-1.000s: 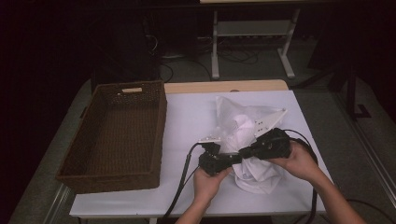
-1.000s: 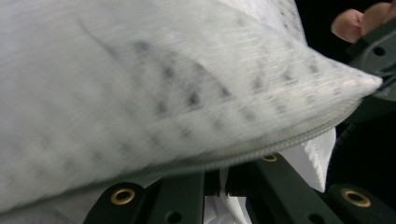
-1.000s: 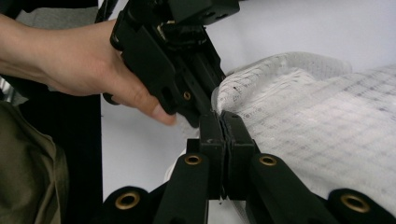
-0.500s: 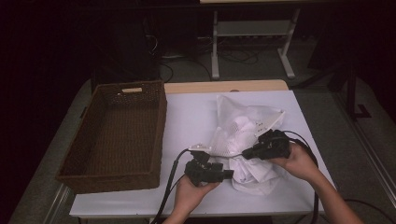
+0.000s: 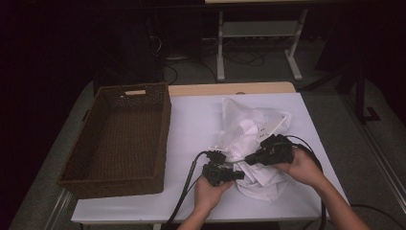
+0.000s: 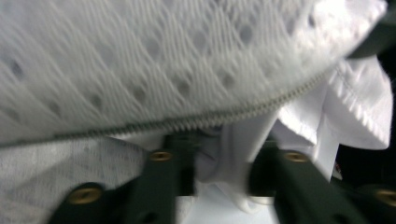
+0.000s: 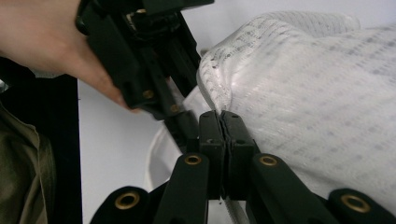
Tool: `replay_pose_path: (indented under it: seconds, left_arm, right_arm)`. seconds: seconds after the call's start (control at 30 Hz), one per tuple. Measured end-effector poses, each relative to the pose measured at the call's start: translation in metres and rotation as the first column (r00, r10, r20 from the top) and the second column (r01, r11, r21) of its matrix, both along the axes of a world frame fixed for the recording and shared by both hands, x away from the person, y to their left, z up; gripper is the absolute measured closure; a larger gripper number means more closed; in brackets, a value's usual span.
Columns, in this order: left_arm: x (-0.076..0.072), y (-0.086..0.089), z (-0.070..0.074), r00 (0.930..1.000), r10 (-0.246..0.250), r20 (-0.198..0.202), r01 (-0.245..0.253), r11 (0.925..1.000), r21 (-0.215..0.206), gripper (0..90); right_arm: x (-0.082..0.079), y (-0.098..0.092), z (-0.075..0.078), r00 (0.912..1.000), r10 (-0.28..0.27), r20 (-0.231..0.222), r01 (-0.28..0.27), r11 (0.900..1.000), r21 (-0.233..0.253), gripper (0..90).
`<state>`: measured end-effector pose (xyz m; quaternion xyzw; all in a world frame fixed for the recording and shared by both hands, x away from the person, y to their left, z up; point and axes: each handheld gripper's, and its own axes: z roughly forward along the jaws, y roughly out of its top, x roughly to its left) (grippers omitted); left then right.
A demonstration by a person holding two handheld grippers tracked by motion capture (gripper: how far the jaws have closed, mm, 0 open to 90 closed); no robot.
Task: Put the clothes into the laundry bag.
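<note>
A white mesh bag (image 5: 249,124) with a zip lies crumpled on the white table (image 5: 191,120), and a white garment (image 5: 261,179) spills from its near end. My right gripper (image 5: 249,160) is at the bag's near side, shut on the mesh edge (image 7: 212,100). My left gripper (image 5: 239,175) points right into the bag's mouth. Its jaws hold a fold of the white garment (image 6: 224,154) just under the zip (image 6: 210,119). In the right gripper view the left gripper (image 7: 140,60) and its hand sit close by, to the left of the bag (image 7: 317,93).
A dark woven basket (image 5: 165,129), with nothing in it, takes up the table's left side. A pale wooden strip (image 5: 230,88) runs along the far edge. Beyond it, cables and a white stand (image 5: 258,28) are on the floor.
My left gripper pulled back toward the near left, then came right again to the bag's mouth. The right gripper stayed on the bag's edge, dropping slightly.
</note>
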<state>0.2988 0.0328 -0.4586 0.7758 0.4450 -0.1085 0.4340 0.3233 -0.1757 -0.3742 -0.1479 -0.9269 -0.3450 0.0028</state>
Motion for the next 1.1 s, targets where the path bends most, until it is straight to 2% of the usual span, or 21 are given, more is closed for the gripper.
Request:
replay_pose_path:
  seconds: [0.1,0.2,0.3,0.4,0.5,0.57,0.6,0.63,0.67,0.77,0.83,0.9,0.97,1.03,1.1]
  left_arm:
    - [-0.006,0.000,0.007,0.9975,-0.007,0.070,0.007,1.0000,0.003,82.0]
    - [-0.013,0.003,0.018,0.9957,-0.024,0.090,0.028,0.9986,-0.045,84.0]
    - [-0.024,0.007,0.033,0.9916,-0.051,0.119,0.062,0.9939,-0.091,84.7]
    - [-0.034,0.008,0.045,0.9863,-0.066,0.151,0.082,0.9914,-0.102,84.9]
    - [-0.031,0.005,0.044,0.9854,-0.034,0.167,0.054,0.9917,-0.116,85.0]
    - [-0.023,0.000,0.039,0.9821,0.020,0.187,0.003,0.9927,-0.120,85.0]
    - [-0.017,-0.001,0.035,0.9814,0.052,0.185,-0.028,0.9910,-0.131,85.0]
    - [-0.012,-0.003,0.031,0.9832,0.079,0.164,-0.053,0.9863,-0.156,85.0]
    - [-0.008,-0.005,0.027,0.9848,0.083,0.152,-0.058,0.9852,-0.161,84.9]
    - [-0.005,-0.009,0.024,0.9835,0.079,0.163,-0.056,0.9884,-0.141,84.3]
    - [-0.007,-0.008,0.024,0.9839,0.051,0.171,-0.034,0.9942,-0.102,83.0]
    - [-0.009,-0.004,0.023,0.9875,0.027,0.155,-0.016,0.9972,-0.073,78.6]
    - [-0.014,0.003,0.022,0.9881,0.007,0.154,0.000,0.9990,-0.044,68.5]
    - [-0.020,0.010,0.020,0.9897,-0.017,0.142,0.019,0.9997,-0.013,53.9]
    - [-0.024,0.015,0.016,0.9926,-0.026,0.119,0.028,0.9994,-0.018,46.1]
  right_arm:
    - [-0.003,0.000,0.003,0.9999,0.004,0.011,-0.004,1.000,0.006,87.7]
    - [-0.007,0.000,0.009,0.9997,0.010,0.023,-0.010,1.000,0.023,87.7]
    - [-0.011,0.000,0.015,0.9988,0.028,0.039,-0.030,0.998,0.048,87.8]
    - [-0.018,-0.001,0.021,0.9978,0.052,0.041,-0.055,0.996,0.075,87.9]
    - [-0.023,0.000,0.027,0.9967,0.064,0.049,-0.068,0.995,0.072,88.0]
    - [-0.026,0.001,0.027,0.9958,0.076,0.052,-0.079,0.995,0.064,88.0]
    - [-0.026,0.001,0.027,0.9960,0.077,0.046,-0.080,0.994,0.070,88.0]
    - [-0.025,0.000,0.027,0.9963,0.072,0.047,-0.075,0.995,0.067,88.0]
    - [-0.023,-0.002,0.026,0.9972,0.059,0.046,-0.062,0.996,0.061,88.0]
    - [-0.014,-0.010,0.020,0.9995,0.023,0.021,-0.024,0.999,0.047,88.0]
    - [-0.009,-0.014,0.014,1.0000,0.008,0.004,-0.008,0.999,0.033,88.0]
    - [-0.006,-0.018,0.009,1.0000,-0.006,-0.006,0.006,1.000,0.027,88.0]
    - [-0.004,-0.019,0.005,0.9998,-0.014,-0.015,0.014,1.000,0.023,88.0]
    - [-0.004,-0.019,0.002,0.9998,-0.015,-0.017,0.015,1.000,0.014,88.0]
    - [-0.003,-0.019,0.002,0.9998,-0.012,-0.016,0.013,1.000,0.014,88.0]
